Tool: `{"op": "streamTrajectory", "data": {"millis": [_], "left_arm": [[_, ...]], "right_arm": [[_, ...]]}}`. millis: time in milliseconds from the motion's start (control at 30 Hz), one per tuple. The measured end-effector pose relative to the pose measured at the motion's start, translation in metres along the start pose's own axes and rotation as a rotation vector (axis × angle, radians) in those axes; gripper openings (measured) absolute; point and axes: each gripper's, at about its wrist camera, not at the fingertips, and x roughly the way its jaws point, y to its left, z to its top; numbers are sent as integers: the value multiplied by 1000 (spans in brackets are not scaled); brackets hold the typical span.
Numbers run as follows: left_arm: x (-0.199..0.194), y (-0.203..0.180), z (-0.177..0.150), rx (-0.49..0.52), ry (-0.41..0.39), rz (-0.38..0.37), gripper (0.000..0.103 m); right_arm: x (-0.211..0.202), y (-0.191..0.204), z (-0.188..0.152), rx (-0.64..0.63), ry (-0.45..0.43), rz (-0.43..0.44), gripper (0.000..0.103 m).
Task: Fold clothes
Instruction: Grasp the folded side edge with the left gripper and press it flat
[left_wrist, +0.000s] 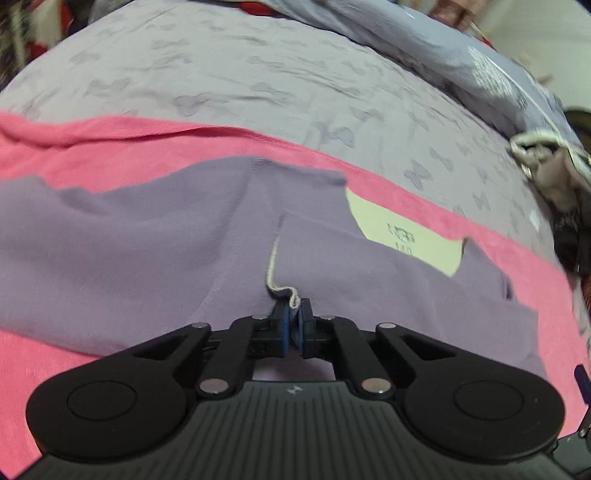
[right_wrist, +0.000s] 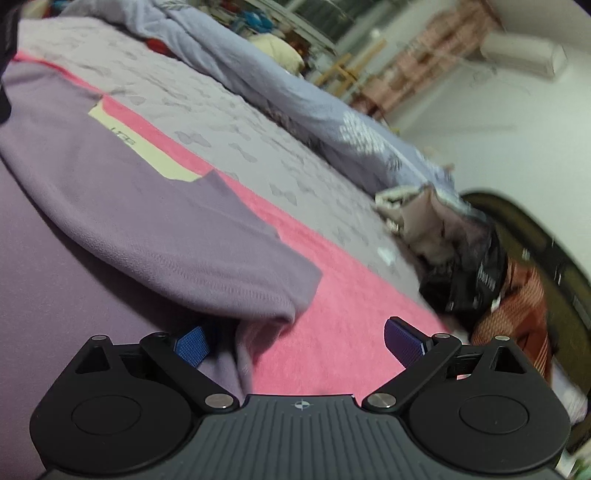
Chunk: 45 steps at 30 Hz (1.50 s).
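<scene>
Two tools, left tool (left_wrist: 294, 314) pinching soft purple garment (left_wrist: 147, 236) hem, right tool (right_wrist: 299, 345) spread over pink towel (right_wrist: 343, 314)

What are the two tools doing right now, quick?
Left tool: closed, pinching the edge of the purple garment.
Right tool: open, holding nothing, with the purple garment's folded corner lying between its fingers.

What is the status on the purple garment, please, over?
Left gripper shut on purple garment edge. Right gripper open beside its folded corner. Garment on pink towel; nothing in the way.
</scene>
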Motion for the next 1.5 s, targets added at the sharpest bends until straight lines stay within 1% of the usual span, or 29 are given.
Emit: {"op": "streamTrajectory", "data": {"millis": [67,167,267,367,400,467,500,533,567,633,667,700,733,800,867,933,967,1000,1033,1100,1167,1300,1400,1433,1500], "left_arm": [[-3,-1,0,31,-12,33,1],[-11,-3,3,58,-45,66,1],[-17,1,9,57,-79,88,1],[-21,8,14,49,-103,128,0],[-22,12,17,35,-106,125,0],[-25,22,20,-21,-83,55,0],[-27,27,20,-47,-71,9,0],[-27,29,18,-60,-53,-22,0],[-25,29,14,-60,-25,-36,0],[-20,29,8,-62,28,-64,25],[-16,28,4,-72,51,-78,42],[-14,26,1,-79,65,-91,45],[-13,24,-1,-83,60,-105,45],[-12,20,-2,-88,52,-136,52],[-8,16,-2,-93,46,-166,53],[-3,13,-2,-95,37,-154,49],[-2,12,-2,-96,24,-150,38],[-2,11,-2,-95,6,-149,10],[-3,11,-2,-89,-8,-142,0],[-7,10,-3,-69,-22,-107,0],[-13,10,-5,-49,-38,-94,0],[-37,14,-2,-65,-97,-111,0],[-52,12,4,-41,-146,-85,0],[-51,12,4,-13,-136,-65,0],[-42,15,0,20,-82,-25,0]], "right_arm": [[3,-5,0,-21,-2,-24,100],[-1,-17,-7,-41,1,-105,100],[-10,-33,-18,-11,-18,-72,102],[-6,-27,-26,-61,4,-48,102],[-5,-25,-29,-79,12,-40,102],[-1,-24,-28,-55,26,-31,103],[1,-24,-28,-38,34,-30,103],[3,-24,-28,-21,43,-28,103],[3,-25,-29,-2,43,-29,103],[2,-25,-32,37,38,-32,103],[2,-26,-34,57,35,-32,103],[2,-27,-36,73,31,-32,103],[2,-27,-37,81,29,-33,103],[1,-27,-38,86,27,-34,103],[0,-26,-38,87,25,-36,103],[0,-26,-39,90,23,-38,103],[-1,-26,-39,91,22,-40,103],[-1,-26,-39,92,21,-41,103],[-1,-26,-39,92,21,-42,103],[-1,-25,-39,94,20,-42,103],[-2,-25,-40,97,18,-43,103],[-2,-25,-40,98,15,-44,103],[-3,-25,-40,87,10,-47,103],[-3,-24,-39,78,6,-51,103],[-4,-21,-38,57,-4,-58,103]]}}
